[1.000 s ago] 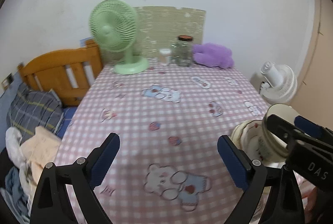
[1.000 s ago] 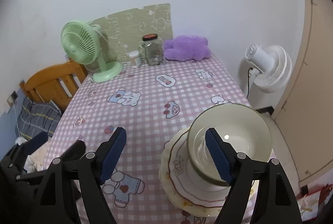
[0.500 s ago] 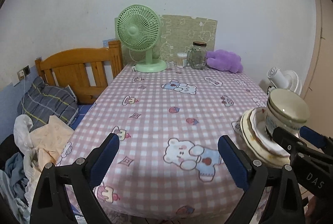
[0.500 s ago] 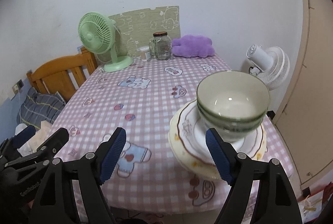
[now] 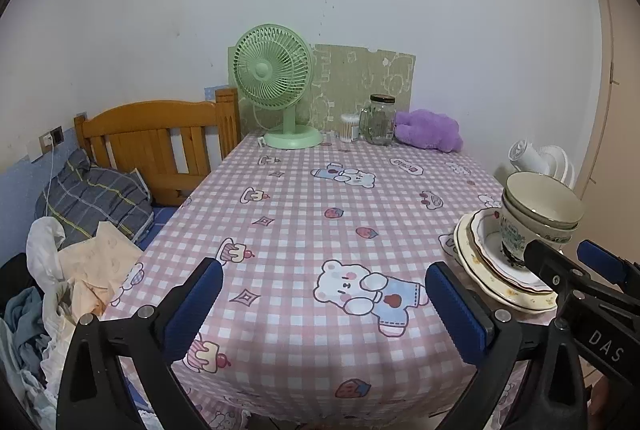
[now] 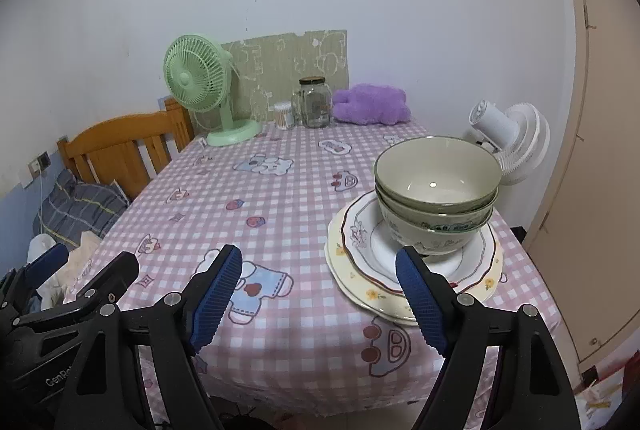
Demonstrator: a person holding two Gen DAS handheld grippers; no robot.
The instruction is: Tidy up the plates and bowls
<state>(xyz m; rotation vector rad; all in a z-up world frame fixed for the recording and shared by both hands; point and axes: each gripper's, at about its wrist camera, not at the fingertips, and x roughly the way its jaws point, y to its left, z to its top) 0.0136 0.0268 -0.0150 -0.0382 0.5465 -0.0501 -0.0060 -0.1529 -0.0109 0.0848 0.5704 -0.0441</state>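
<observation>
While both hand-held grippers hang just off the near edge of a table draped in a pink checked tablecloth point(image 6: 304, 198), neither has hold of anything. Nearest the lens, the left gripper point(image 5: 324, 304) is opening, its blue-padded jaws already spread wide over a printed bear on the cloth, with nothing between them. Alongside it, the right gripper point(image 6: 320, 294) stands wide apart too, its pads clear of the crockery; the right-hand pad sits in front of the plate rims in the right wrist view, though whether it touches them cannot be told.

At the table's near right corner sits the stack to be organized: two nested green-rimmed bowls point(image 6: 436, 186), upright, resting on a pile of plates point(image 6: 400, 286), the top one scalloped with a dark red line, a yellow-flowered one below. Beyond them the cloth lies bare up to the far edge, where a mint-green desk fan point(image 5: 276, 78) stands beside a small tub of cotton swabs point(image 5: 349, 128), a lidded glass jar point(image 5: 380, 120) and a purple plush toy point(image 5: 430, 130), all against a patterned panel leaning on the white wall. Left of the table are a wooden headboard point(image 5: 160, 138), a grey plaid pillow point(image 5: 96, 198) and heaped clothes; right of it, a white fan point(image 6: 512, 138).
</observation>
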